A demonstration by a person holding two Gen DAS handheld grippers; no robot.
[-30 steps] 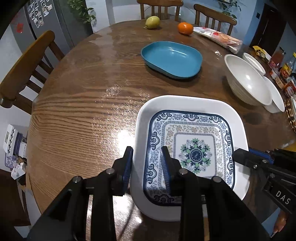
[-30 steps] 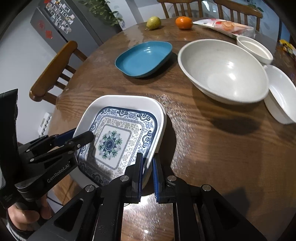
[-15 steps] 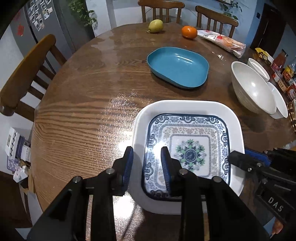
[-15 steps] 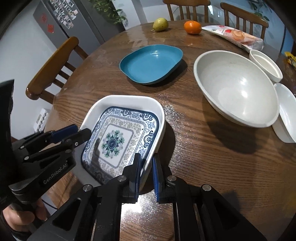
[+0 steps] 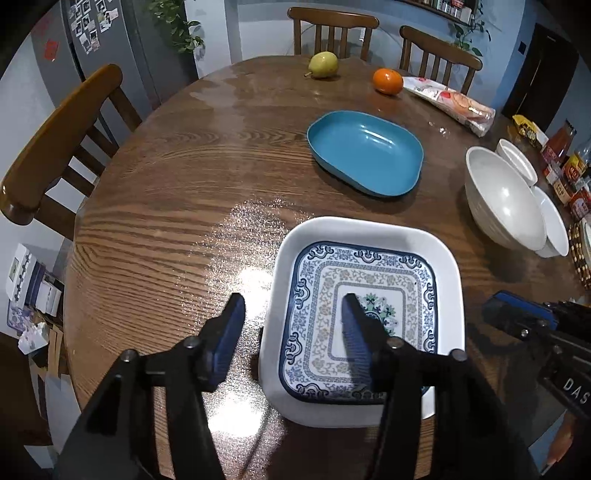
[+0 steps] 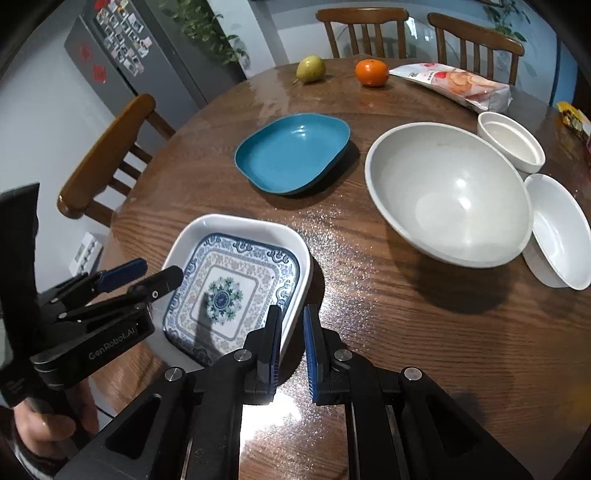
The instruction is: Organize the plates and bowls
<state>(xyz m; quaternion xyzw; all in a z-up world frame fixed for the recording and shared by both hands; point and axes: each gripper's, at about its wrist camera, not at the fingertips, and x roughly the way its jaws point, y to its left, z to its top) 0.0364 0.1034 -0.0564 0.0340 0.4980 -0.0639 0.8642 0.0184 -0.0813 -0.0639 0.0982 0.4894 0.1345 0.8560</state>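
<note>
while the plate [image 5: 369, 236] sits flat on the table [image 5: 166, 192], the left gripper [image 5: 293, 321] has just been opening and straddles its left rim without pressing; the right gripper [image 6: 291, 343] clamps the plate's right rim, jaws narrow.

A round wooden table [image 5: 155, 206] with a glossy top catches bright glare from overhead light. Wooden chairs stand round it: one [image 5: 55, 147] at the left, two [image 6: 364, 29] at the far side. A grey fridge [image 6: 122, 55] dotted with photos stands by a leafy plant [image 5: 173, 29]; the walls are pale blue.
</note>
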